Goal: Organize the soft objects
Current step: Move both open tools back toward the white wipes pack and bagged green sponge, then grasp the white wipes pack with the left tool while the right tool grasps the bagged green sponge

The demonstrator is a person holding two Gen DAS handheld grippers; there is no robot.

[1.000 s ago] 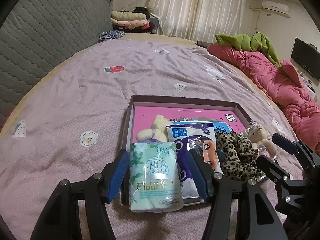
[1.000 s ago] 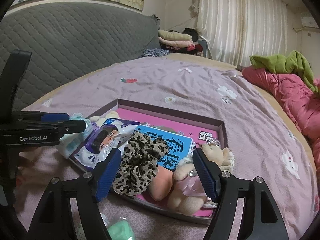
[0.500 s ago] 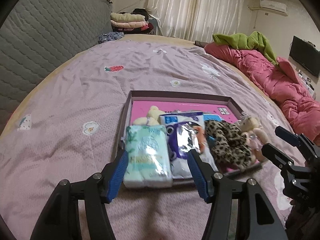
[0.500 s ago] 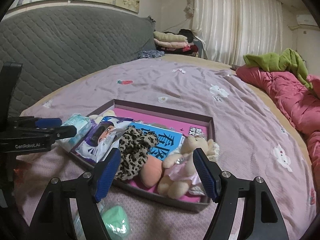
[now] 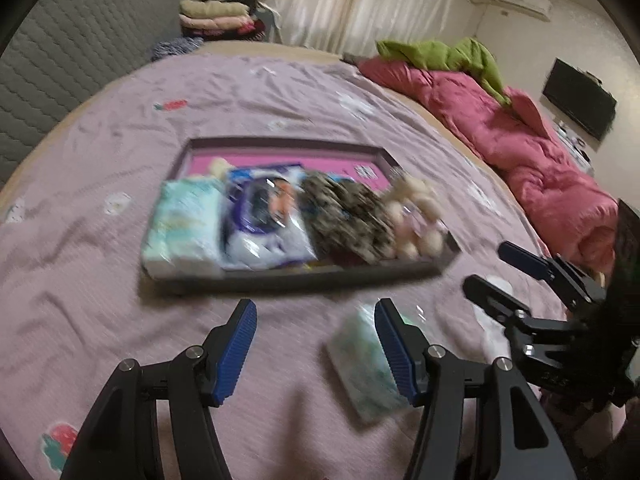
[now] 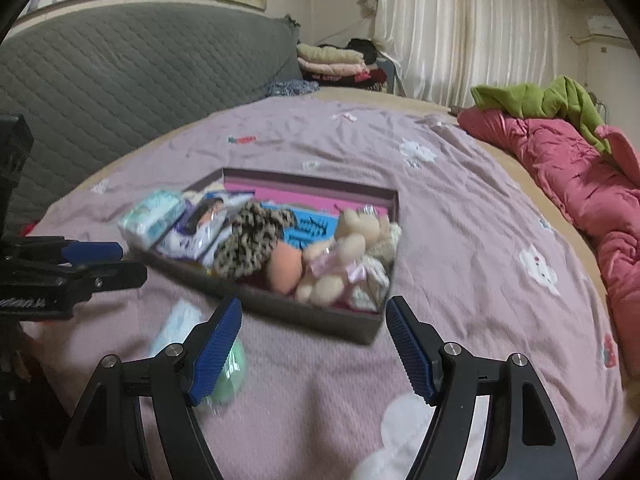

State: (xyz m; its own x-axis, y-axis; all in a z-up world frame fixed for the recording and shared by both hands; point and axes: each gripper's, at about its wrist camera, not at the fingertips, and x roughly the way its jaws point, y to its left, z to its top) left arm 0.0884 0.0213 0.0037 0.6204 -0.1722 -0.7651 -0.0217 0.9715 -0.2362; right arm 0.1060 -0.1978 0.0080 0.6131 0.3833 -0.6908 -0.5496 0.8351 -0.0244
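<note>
Here, both the left gripper (image 5: 314, 344) and right gripper (image 6: 314, 346) are held spread and empty above the bed (image 6: 460, 208), while the soft objects (blurred) are packed in the tray (image 6: 304, 312) ahead.

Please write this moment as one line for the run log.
left gripper: open, empty | right gripper: open, empty | tray: filled | tissue pack: on bed

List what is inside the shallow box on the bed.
The box holds a pale green tissue pack, a purple printed packet, a leopard-print scrunchie, a peach puff and a plush bear. They mostly hide a blue booklet.
</note>
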